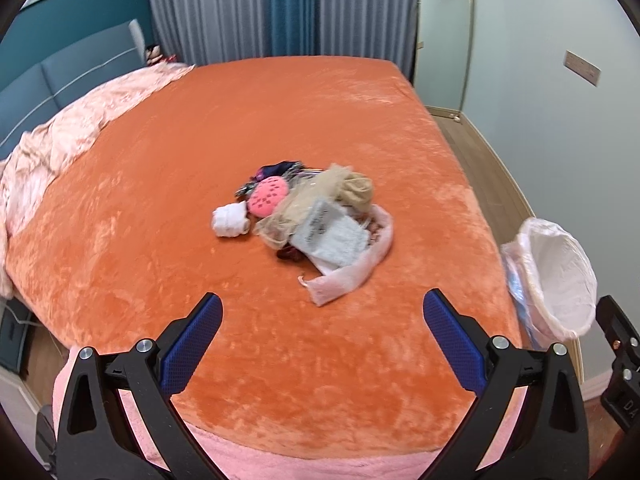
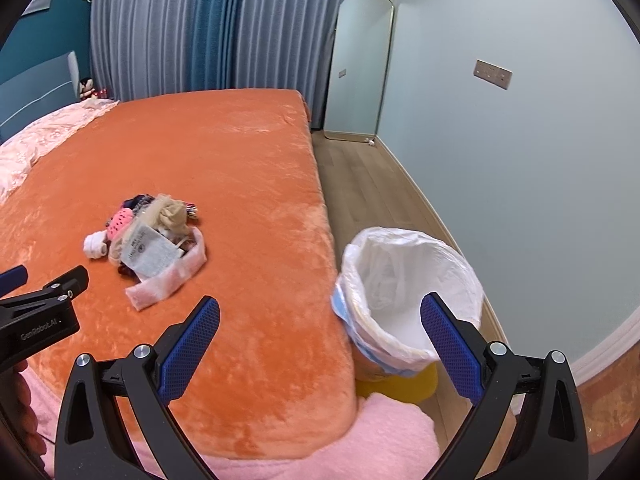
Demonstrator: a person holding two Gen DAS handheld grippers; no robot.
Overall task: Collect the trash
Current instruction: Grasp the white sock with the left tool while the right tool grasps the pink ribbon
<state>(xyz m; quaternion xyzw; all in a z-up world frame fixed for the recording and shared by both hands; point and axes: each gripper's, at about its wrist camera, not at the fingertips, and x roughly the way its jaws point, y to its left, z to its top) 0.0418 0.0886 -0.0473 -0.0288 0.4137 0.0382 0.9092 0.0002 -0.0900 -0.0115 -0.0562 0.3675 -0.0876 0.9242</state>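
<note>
One messy pile of trash [image 1: 308, 216] sat mid-bed on the orange plush blanket [image 1: 240, 128]: one white balled-up tissue [image 1: 229, 221], one pink dotted round thing [image 1: 267, 196], one grey printed packet [image 1: 332, 236], text too blurry for me. One white-lined waste bin [image 2: 408, 292] stood on the floor just beside the bed. My left gripper [image 1: 322, 308] and right gripper [image 2: 320, 312] both hung spread wide, empty. "GenRobot.AI" showed on the left one.

Black gripper [image 1: 322, 312] frames — blue textured pads [image 1: 192, 344], silver screws [image 1: 145, 345].
</note>
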